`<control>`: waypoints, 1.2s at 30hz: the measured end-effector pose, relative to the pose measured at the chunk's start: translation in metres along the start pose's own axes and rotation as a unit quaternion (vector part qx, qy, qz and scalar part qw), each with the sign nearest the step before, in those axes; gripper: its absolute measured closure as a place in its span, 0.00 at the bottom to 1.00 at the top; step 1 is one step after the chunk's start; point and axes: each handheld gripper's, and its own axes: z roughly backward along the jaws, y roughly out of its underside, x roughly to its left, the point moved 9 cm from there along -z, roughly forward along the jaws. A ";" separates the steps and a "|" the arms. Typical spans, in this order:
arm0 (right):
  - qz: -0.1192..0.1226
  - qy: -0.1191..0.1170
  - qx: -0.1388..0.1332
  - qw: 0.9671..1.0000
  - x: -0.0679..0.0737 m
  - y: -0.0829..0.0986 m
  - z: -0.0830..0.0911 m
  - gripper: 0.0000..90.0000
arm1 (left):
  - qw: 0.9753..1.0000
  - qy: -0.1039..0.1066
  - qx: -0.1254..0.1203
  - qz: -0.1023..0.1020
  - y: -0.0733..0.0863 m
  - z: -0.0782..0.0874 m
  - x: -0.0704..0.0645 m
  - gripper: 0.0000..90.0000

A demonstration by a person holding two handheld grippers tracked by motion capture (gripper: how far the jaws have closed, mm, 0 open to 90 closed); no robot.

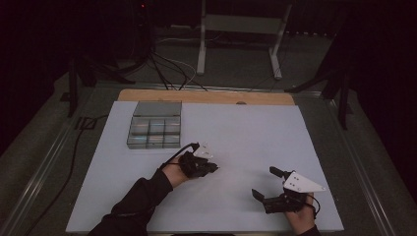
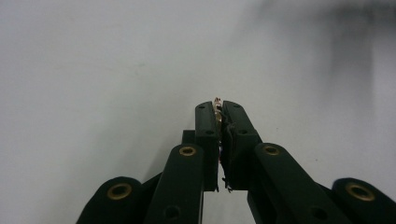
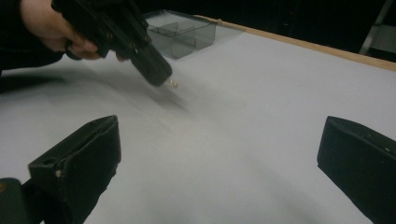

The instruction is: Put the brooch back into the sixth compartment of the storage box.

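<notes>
Table: a white sheet (image 1: 255,132) covers a wooden tabletop in a dark room; the person sits at the near edge, and both forearms come in from there.
Compartment box: a clear plastic organiser (image 1: 154,132) with a grid of small cells sits on the sheet at far left, its lid open toward the far side. In the right gripper view it (image 3: 182,32) lies beyond the left hand.
Right gripper: the right gripper (image 1: 265,187) rests low at near right, jaws spread wide and holding nothing. In its own view the two black jaws stand far apart with bare sheet between them.
Left gripper: the left gripper (image 1: 212,167) is near the middle of the sheet, just near and right of the box, and points right. Its jaws are pressed nearly together on a small piece.
Small piece: a tiny pale metallic item (image 2: 217,103) is pinched at the jaw tips; in the right gripper view it (image 3: 173,84) pokes out just above the sheet. What kind of part it is cannot be told.
Step in hand: likely carrying the picked-up piece.
Next move: probably swing the left gripper far and left over the box, line up with one cell, then part the jaws.
</notes>
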 end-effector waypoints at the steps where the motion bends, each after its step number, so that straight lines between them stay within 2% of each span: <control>1: -0.001 0.000 0.000 1.000 0.000 0.000 0.000 0.00 | 1.000 -0.001 0.003 -0.002 0.000 0.002 0.001 0.98; 13: 0.000 -0.001 0.000 1.000 0.001 0.000 0.000 0.00 | 1.000 -0.020 -0.013 0.018 -0.002 0.020 0.021 0.98; 14: 0.001 -0.001 0.000 1.000 0.001 0.000 0.000 0.00 | 0.999 -0.019 -0.017 0.025 -0.003 0.021 0.022 0.98; 16: 0.001 -0.001 0.000 1.000 0.001 0.000 0.000 0.00 | 0.999 -0.022 -0.015 0.024 -0.002 0.023 0.024 0.98; 18: 0.001 -0.001 0.000 1.000 0.001 0.000 0.000 0.00 | 0.999 -0.027 -0.021 0.034 -0.001 0.027 0.030 0.98; 36: 0.000 -0.002 0.002 1.000 0.001 0.001 -0.001 0.00 | 0.996 -0.059 -0.022 0.066 0.014 0.047 0.064 0.98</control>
